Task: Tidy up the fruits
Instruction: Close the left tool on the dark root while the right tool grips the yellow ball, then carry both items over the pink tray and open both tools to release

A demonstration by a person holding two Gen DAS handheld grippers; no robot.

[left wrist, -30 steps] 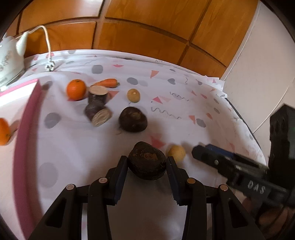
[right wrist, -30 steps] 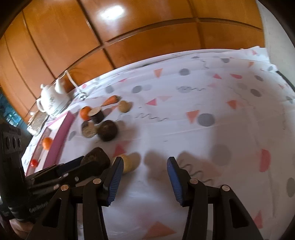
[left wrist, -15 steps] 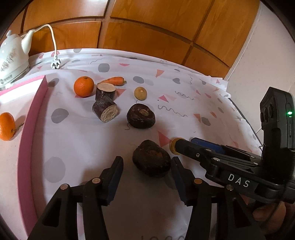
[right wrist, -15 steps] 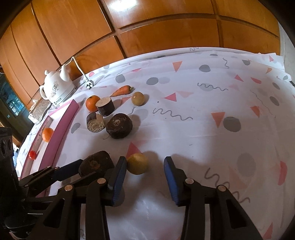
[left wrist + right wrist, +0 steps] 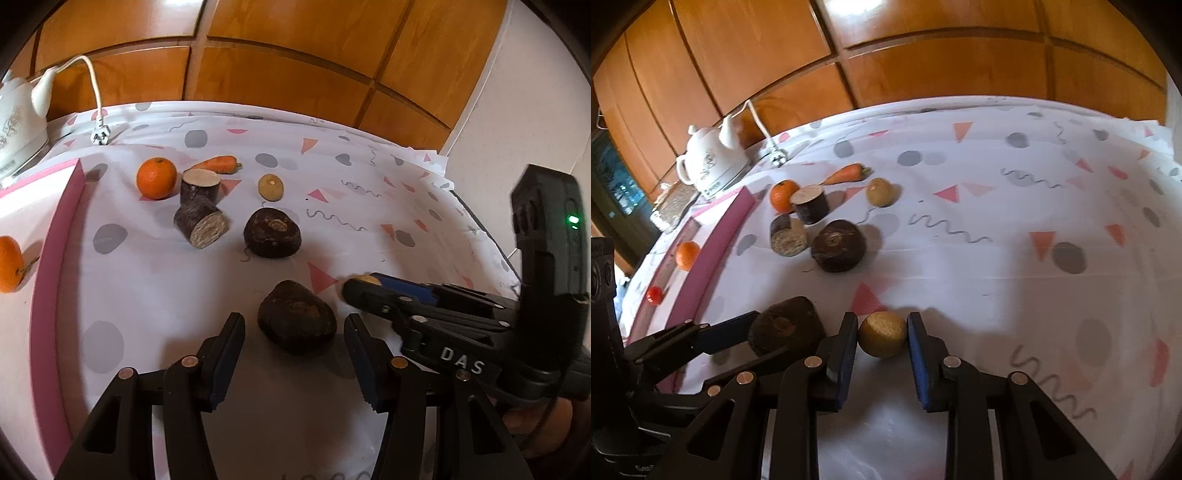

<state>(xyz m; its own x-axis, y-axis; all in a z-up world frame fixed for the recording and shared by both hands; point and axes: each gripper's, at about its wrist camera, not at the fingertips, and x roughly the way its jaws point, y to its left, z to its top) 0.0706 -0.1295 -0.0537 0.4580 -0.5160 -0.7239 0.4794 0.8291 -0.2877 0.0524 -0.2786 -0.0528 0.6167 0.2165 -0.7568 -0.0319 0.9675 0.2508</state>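
Round matte yellow fruit [image 5: 882,334], rough-skinned

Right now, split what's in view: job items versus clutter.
Job: near yellow fruit, far yellow fruit, near dark fruit, far dark fruit, orange, tray orange, carrot, cut dark pieces, pink tray.
Clutter: kettle, plug, tablecloth.

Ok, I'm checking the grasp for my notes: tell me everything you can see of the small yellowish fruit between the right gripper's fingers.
The small yellowish fruit is round, tan-yellow, with a matte, finely speckled skin, and looks whole. It sits on the patterned tablecloth, between the blue-padded fingers of the right gripper, whose jaws have just been closing and now press on both its sides. A dark brown round fruit lies just to its left, apart from it. In the left wrist view only a sliver shows past the right gripper's fingertip.
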